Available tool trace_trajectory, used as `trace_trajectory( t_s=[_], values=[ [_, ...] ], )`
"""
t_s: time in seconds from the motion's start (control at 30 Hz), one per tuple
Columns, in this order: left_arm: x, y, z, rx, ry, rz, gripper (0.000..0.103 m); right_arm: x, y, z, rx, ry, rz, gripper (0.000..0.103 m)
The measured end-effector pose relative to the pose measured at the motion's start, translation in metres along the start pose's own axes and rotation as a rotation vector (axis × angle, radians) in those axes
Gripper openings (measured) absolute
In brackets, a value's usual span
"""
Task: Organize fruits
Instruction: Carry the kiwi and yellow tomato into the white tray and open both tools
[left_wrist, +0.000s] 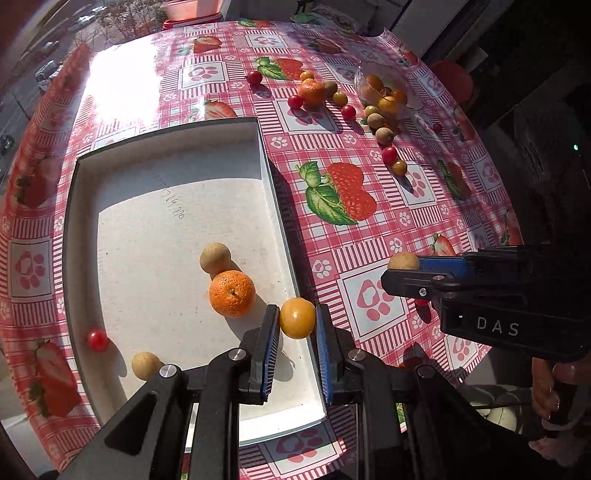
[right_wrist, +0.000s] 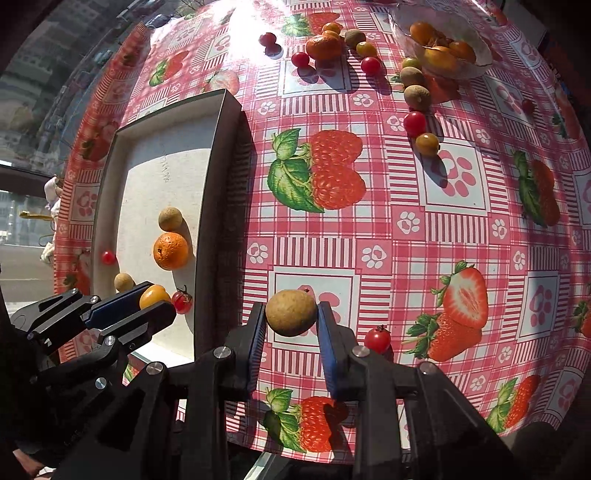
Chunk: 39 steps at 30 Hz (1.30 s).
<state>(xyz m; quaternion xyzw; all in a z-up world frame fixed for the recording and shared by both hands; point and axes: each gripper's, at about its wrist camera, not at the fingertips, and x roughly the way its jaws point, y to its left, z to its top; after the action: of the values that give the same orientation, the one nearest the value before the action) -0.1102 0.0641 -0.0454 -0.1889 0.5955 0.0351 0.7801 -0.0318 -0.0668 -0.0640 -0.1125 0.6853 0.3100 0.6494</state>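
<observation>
My left gripper (left_wrist: 297, 318) is shut on a small yellow-orange fruit (left_wrist: 297, 318), held above the right rim of the white tray (left_wrist: 275, 192). Inside the tray lie a mandarin (left_wrist: 232, 293), two tan longans (left_wrist: 215, 257) (left_wrist: 146, 365) and a red cherry tomato (left_wrist: 97, 339). My right gripper (right_wrist: 291, 313) is shut on a tan longan (right_wrist: 291, 313) over the tablecloth, right of the tray. The left gripper (right_wrist: 155, 297) with its yellow fruit also shows in the right wrist view, and the right gripper (left_wrist: 403, 263) shows in the left wrist view.
Loose fruit lies at the far side: a mandarin (right_wrist: 324, 47), cherry tomatoes (right_wrist: 414, 123), longans (right_wrist: 417, 96) and yellow fruits (right_wrist: 427, 144). A glass bowl (right_wrist: 476, 40) holds more orange fruit. One cherry tomato (right_wrist: 377, 339) sits near my right gripper, another (right_wrist: 182, 301) inside the tray.
</observation>
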Motion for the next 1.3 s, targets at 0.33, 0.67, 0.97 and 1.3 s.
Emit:
trace_trajectory(
  t_s=[0.33,0.67,0.97,1.3],
  values=[
    [-0.009,0.08,0.014,-0.149,-0.049,0.091,0.021,0.015,0.068,0.048,-0.127,0.0,0.025,0.03],
    [0.023,0.118,0.028,-0.19,-0.013,0.176,0.021,0.053,0.117,0.088,-0.191,0.033,0.021,0.03],
    [0.045,0.124,0.025,-0.198,0.038,0.2,0.021,0.086,0.13,0.1,-0.208,0.063,-0.051,0.03],
    [0.053,0.119,0.023,-0.181,0.059,0.226,0.022,0.101,0.143,0.103,-0.23,0.079,-0.06,0.043]
  ],
)
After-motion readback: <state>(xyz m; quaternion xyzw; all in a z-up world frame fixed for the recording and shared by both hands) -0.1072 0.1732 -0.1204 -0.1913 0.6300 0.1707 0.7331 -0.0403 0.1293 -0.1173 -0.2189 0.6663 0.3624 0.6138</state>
